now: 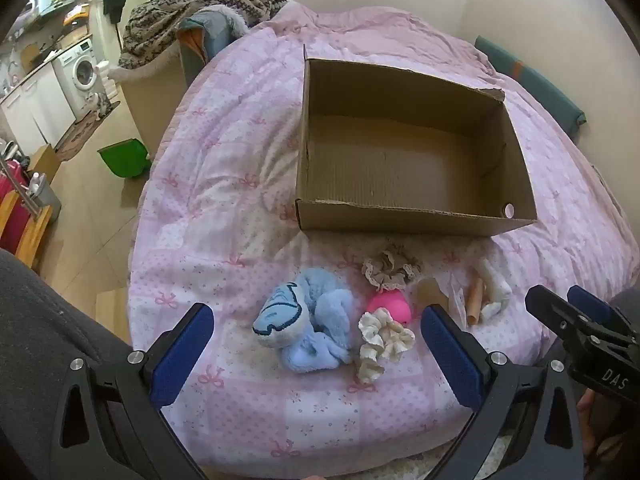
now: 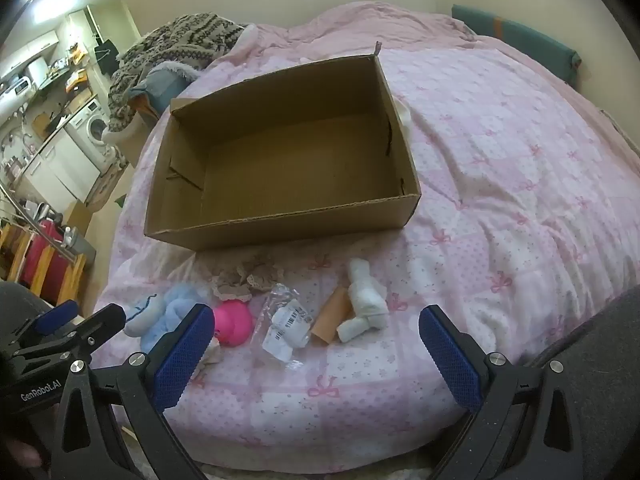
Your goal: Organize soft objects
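Note:
An empty cardboard box [image 1: 404, 160] sits on the pink bed; it also shows in the right wrist view [image 2: 280, 168]. In front of it lie a blue fluffy sock bundle [image 1: 308, 324], a beige lace scrunchie [image 1: 390, 270], a pink ball [image 1: 390, 306], a cream scrunchie [image 1: 382, 340], a tan tube [image 2: 332, 316], white rolled socks [image 2: 364, 300] and a clear plastic packet [image 2: 286, 320]. My left gripper [image 1: 318, 356] is open, hovering just before the blue bundle. My right gripper [image 2: 316, 354] is open, just before the packet and tube.
The pink bow-print duvet [image 2: 500, 200] covers the bed. A patterned knit blanket [image 1: 200, 4] is heaped at the far left corner. A green bin [image 1: 124, 158] stands on the floor left of the bed. A teal cushion [image 2: 516, 38] lies at the far right.

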`<state>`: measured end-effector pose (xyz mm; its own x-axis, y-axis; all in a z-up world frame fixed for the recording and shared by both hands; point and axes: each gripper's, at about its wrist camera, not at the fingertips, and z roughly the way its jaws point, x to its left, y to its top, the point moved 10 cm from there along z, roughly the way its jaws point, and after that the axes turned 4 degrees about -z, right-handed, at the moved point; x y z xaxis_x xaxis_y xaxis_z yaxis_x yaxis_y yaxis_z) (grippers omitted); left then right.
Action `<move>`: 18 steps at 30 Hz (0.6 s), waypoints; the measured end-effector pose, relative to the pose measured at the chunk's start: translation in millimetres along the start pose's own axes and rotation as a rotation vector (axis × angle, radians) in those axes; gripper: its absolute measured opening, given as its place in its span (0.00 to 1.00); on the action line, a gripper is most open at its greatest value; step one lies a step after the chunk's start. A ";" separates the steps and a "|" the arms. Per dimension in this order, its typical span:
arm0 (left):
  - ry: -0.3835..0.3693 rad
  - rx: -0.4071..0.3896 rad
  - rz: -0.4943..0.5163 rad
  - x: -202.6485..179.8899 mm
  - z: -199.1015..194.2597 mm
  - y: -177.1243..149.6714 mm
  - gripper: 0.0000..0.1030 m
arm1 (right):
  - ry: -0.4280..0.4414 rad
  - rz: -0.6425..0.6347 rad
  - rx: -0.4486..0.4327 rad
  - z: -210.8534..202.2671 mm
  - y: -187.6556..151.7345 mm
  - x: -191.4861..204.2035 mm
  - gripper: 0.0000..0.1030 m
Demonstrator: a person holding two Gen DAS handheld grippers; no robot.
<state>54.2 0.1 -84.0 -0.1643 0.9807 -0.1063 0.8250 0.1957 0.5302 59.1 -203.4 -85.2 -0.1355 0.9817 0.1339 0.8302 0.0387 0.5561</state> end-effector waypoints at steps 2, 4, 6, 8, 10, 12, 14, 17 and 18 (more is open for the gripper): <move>-0.003 -0.003 -0.002 0.6 -0.8 0.9 1.00 | -0.006 -0.002 0.001 0.1 0.0 -0.6 1.00; -0.004 -0.004 -0.005 1.7 -1.5 1.5 1.00 | -0.006 -0.003 -0.001 0.1 0.2 -0.8 1.00; -0.006 -0.005 -0.007 3.3 -2.3 2.1 1.00 | -0.007 -0.001 0.000 0.4 0.1 -0.6 1.00; 0.006 -0.001 0.006 0.2 -1.0 0.6 1.00 | -0.004 0.000 -0.001 0.5 0.3 -0.4 1.00; 0.005 -0.002 0.006 0.2 -0.2 0.5 1.00 | -0.003 0.002 0.000 -0.5 -0.4 -1.0 1.00; 0.006 -0.004 0.007 0.4 0.1 0.9 1.00 | -0.005 0.003 0.001 -0.7 -1.5 -1.3 1.00; 0.006 -0.002 0.006 -1.5 1.6 -0.6 1.00 | -0.004 0.003 0.000 -0.9 -1.9 -0.6 1.00; 0.006 -0.003 0.006 -1.6 1.5 -0.8 1.00 | -0.001 0.004 0.000 0.9 0.4 -1.3 1.00; 0.006 -0.003 0.006 -1.8 1.7 -0.9 1.00 | -0.001 0.004 0.001 1.8 0.9 -1.0 1.00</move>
<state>54.7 -1.8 -85.7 -0.1623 0.9818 -0.0983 0.8246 0.1897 0.5330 60.9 -203.9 -86.2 -0.1318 0.9819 0.1356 0.8311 0.0349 0.5551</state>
